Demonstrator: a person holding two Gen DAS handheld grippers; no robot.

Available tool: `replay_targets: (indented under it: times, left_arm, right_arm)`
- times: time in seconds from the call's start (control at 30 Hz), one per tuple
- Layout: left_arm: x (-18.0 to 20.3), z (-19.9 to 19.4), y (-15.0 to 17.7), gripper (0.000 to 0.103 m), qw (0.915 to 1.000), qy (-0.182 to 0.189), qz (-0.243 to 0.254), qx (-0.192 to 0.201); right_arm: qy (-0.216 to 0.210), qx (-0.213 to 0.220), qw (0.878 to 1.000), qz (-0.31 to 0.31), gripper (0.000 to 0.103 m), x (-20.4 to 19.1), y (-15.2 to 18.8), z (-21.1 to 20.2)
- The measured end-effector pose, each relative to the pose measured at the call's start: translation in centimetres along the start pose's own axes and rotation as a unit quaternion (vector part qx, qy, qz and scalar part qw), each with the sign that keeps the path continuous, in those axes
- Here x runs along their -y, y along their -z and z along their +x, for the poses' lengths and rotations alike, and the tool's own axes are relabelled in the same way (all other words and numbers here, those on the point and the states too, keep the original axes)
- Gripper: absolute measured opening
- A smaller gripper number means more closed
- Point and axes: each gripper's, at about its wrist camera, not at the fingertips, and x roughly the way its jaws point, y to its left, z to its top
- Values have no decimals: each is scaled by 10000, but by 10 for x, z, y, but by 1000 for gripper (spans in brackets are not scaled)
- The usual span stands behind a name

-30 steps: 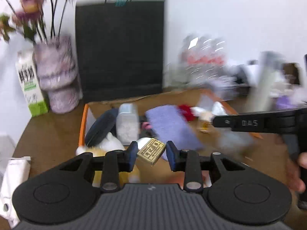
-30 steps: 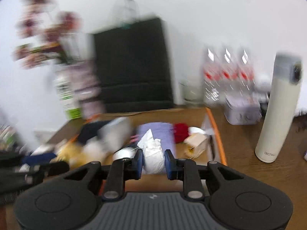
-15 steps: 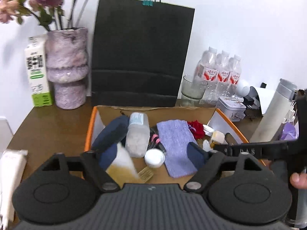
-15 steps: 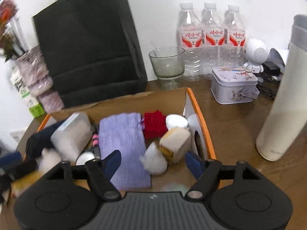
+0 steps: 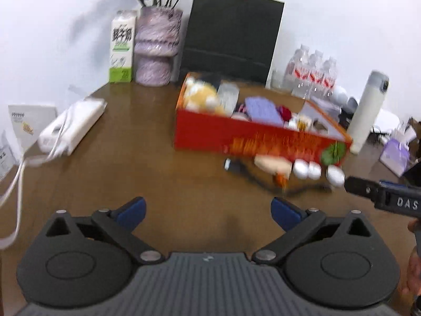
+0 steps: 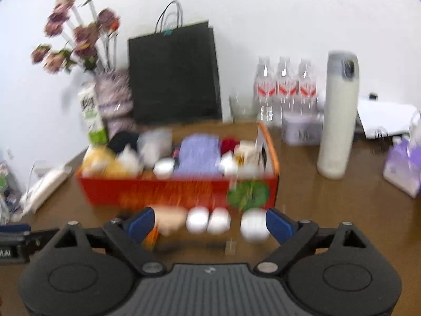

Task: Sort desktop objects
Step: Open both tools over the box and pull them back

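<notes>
Both tools hang empty over the tabletop [image 5: 158, 158], with loose items waiting in front of the red box [image 6: 179, 192].

The left tool [image 5: 208, 212] and right tool [image 6: 209, 223] are both opening wide, nothing between their jaws. Three white round containers [image 6: 208, 220] and a beige item [image 6: 171, 220] lie just beside the box's front wall; the next grasp probably wants one container centred between the pads, clear of its neighbours.

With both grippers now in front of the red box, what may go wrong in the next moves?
1. The three white round pieces lie close together beside a beige item; the right gripper, jaws opening and empty, may push one away.
2. A dark cable runs among them and may catch a finger.
3. The red box looks full, so added things may fall out.
</notes>
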Motion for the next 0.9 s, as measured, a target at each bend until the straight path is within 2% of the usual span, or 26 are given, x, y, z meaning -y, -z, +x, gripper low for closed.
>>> replay_targets:
  times: [0.13,0.23,0.3,0.37,0.47,0.6,0.9]
  left_arm:
    - [1,-6,28,103,9995,-94,293,-42]
    - [6,-3,41,103,9966,-397,718,-87]
    - [5,0,40,103,9969,-246,713,-236]
    - [5,4,41,103,9965,-231,744,-299]
    - [8,5,43,103,9957,-294,829,-306]
    - [7,5,44,103,9959,-283,806,-309]
    - [7,5,43,103,9959,-277,802,-315]
  right_arm:
    - [-90,-340,9991,-253,91,-13,42,-14]
    - [59,-457,9983,-368,91,-23,63,-21]
    - [-98,-547,9974,-450,91,-26,71,-21]
    - [-47,-518,9973,-523,91,-28,74,-22]
    - [-43,-602,9969,-511,99,-29,73,-17]
    - [-26,-643,9967,-484,103,-27,73,-15]
    - [51,-672,9962,-557,103,-29,75,-16]
